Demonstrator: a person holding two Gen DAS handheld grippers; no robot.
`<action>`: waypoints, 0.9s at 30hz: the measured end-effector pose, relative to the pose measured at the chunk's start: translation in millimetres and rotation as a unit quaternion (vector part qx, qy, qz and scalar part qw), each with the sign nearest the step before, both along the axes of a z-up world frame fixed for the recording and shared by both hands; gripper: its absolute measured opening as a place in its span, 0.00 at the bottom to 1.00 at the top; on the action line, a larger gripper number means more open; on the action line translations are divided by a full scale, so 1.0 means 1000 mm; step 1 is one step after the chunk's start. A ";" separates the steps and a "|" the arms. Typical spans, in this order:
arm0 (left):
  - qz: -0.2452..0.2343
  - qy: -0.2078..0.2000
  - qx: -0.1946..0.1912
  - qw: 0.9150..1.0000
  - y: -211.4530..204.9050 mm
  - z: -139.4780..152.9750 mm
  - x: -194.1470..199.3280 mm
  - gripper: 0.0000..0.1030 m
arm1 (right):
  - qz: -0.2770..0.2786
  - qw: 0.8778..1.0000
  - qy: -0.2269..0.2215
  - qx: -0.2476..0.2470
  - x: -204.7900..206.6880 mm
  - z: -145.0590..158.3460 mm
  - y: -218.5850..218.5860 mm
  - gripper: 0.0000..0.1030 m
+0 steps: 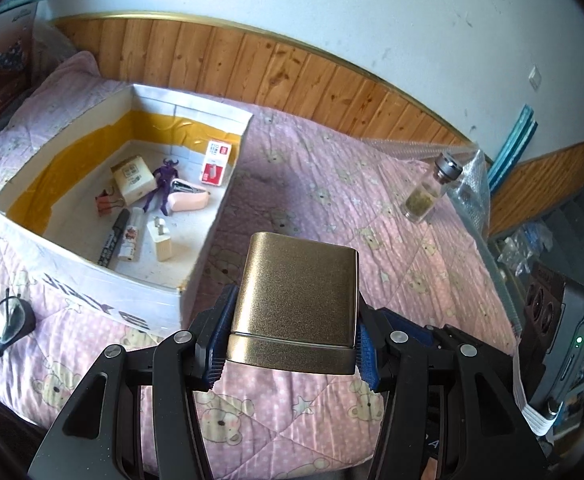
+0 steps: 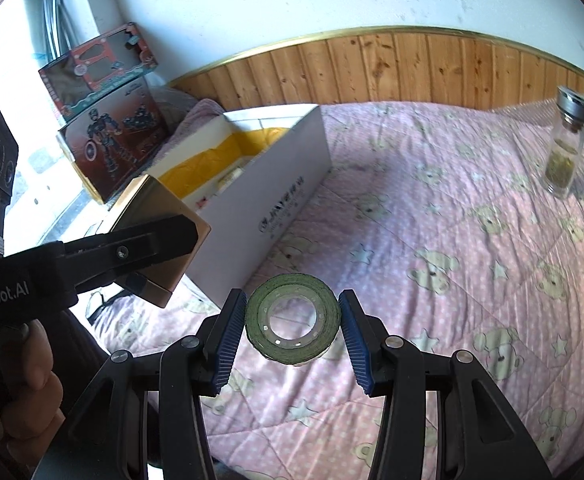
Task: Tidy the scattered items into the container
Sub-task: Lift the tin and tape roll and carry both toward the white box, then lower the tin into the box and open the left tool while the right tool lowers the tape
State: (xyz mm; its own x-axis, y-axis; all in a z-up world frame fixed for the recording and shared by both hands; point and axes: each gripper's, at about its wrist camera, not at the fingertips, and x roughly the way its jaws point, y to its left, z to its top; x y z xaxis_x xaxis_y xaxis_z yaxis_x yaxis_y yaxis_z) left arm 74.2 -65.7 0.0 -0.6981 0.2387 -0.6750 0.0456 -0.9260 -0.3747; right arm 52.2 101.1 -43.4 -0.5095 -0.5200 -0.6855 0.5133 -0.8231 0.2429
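Left wrist view: left gripper (image 1: pixel 292 336) squeezes the gold tin (image 1: pixel 296 304); the box (image 1: pixel 111 280) sits up-left, close. Right gripper (image 2: pixel 292 328) pinches the tape roll (image 2: pixel 292 330).

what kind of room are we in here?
Most likely a bedroom in a home. The work surface is a bed with a pink teddy-bear quilt, wood wainscoting runs along the wall, and boxed toys are stacked by the window.

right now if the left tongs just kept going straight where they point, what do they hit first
Probably the pink quilt just right of the white box. The left tongs hold a gold tin. Depth is unclear; the tin could clip the box's near corner.
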 end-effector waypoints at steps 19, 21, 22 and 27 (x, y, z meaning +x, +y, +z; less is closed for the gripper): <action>0.048 0.019 0.037 0.998 -0.071 0.011 0.010 0.53 | 0.041 0.999 0.012 -0.020 -0.002 0.028 -0.038 0.48; 0.054 0.021 0.037 0.998 -0.078 0.012 0.010 0.53 | 0.044 0.999 0.013 -0.020 -0.003 0.030 -0.041 0.48; 0.056 0.022 0.037 0.997 -0.082 0.013 0.010 0.53 | 0.045 0.999 0.014 -0.021 -0.004 0.031 -0.043 0.48; 0.076 0.023 0.040 0.996 -0.106 0.014 0.006 0.53 | 0.050 0.998 0.015 -0.025 -0.009 0.035 -0.050 0.48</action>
